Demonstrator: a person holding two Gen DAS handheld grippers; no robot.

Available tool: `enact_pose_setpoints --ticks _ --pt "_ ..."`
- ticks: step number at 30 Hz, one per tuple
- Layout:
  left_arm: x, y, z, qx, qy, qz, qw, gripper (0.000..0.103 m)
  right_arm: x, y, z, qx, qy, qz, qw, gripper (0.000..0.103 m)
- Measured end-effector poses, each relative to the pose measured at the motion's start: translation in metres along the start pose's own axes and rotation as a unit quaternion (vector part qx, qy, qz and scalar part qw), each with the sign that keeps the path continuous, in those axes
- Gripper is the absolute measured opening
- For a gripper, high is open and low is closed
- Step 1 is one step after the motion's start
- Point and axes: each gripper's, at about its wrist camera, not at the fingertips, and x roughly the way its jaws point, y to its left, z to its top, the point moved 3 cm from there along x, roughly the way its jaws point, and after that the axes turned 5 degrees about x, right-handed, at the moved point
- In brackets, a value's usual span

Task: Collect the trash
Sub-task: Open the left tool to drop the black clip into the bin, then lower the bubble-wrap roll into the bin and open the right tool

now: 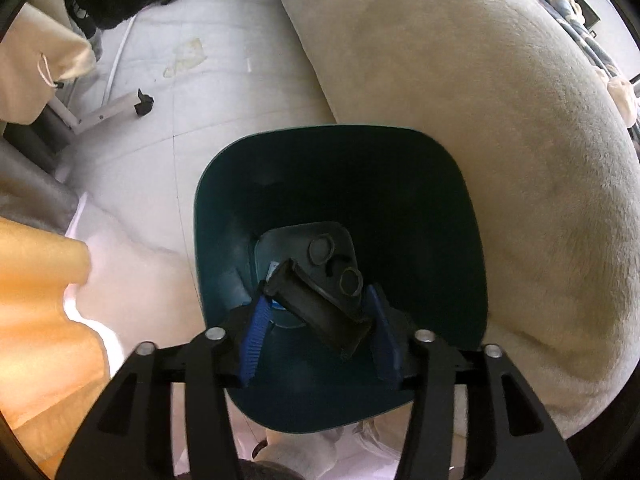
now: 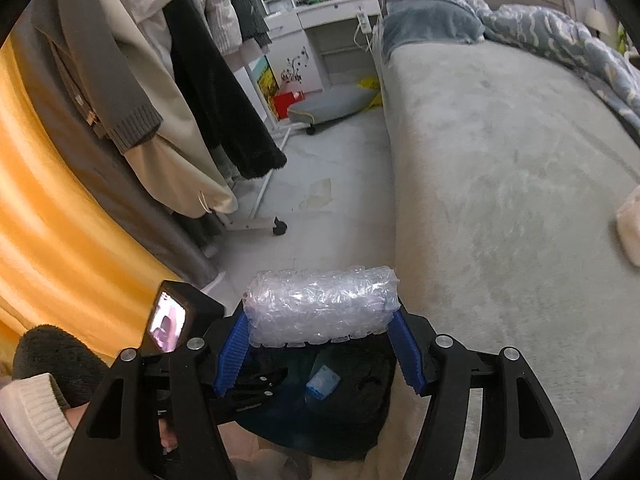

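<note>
On the left, a yellow curtain [image 2: 52, 208] hangs beside coats on a wheeled garment rack [image 2: 256, 222]. Near the rack's foot, on the pale floor, the dark teal trash bin [image 1: 440, 208] stands against the side of the grey bed [image 2: 500, 168]. The left gripper [image 1: 318, 328] points down into the bin's mouth, its blue pads [image 1: 253, 336] spread apart; a black moulded plastic piece [image 1: 320, 300] (two round rings at one end) lies tilted between them, and whether either pad touches it cannot be told. The right gripper [image 2: 320, 344] is clamped on a roll of bubble wrap [image 2: 322, 306], held crosswise just above the bin. A blue patterned quilt [image 2: 560, 28] lies far right.
</note>
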Motion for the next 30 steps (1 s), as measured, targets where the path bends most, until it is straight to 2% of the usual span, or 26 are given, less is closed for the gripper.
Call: enact_pose_setpoints --ticks 1,3,8,12,16,22,27,30 --pt "-0.001 0.001 -0.002 -0.003 0.000 -0.001 1.0000 0.066 0.006 0.000 -0.002 0.000 0.008 -0.001 1.000 0.065" --pt "-0.005 0.005 -0.004 -0.010 -0.005 -0.002 0.9999 0.069 0.016 -0.001 -0.005 0.000 0.020 -0.005 1.000 0.065" --pt "-0.015 0.014 -0.005 -0.025 -0.022 -0.010 0.9994 0.073 0.035 -0.001 -0.016 0.002 0.046 -0.013 0.999 0.065" --pt "-0.039 0.017 -0.007 -0.027 -0.058 -0.013 0.9979 0.076 0.047 0.002 -0.025 -0.009 0.063 -0.018 0.998 0.065" --pt "-0.063 0.021 -0.008 -0.045 -0.103 -0.014 0.9936 0.076 0.058 0.003 -0.035 -0.018 0.078 -0.028 0.996 0.065" --pt "-0.091 0.025 -0.019 -0.074 -0.147 -0.015 0.9863 0.077 0.066 0.010 -0.048 -0.050 0.091 -0.036 0.994 0.065" --pt "-0.113 0.027 -0.017 -0.069 -0.181 0.011 0.9810 0.080 0.075 0.010 -0.057 -0.056 0.113 -0.029 0.992 0.065" --pt "-0.126 0.030 -0.018 -0.072 -0.201 0.008 0.9769 0.081 0.080 0.010 -0.061 -0.063 0.125 -0.028 0.990 0.065"
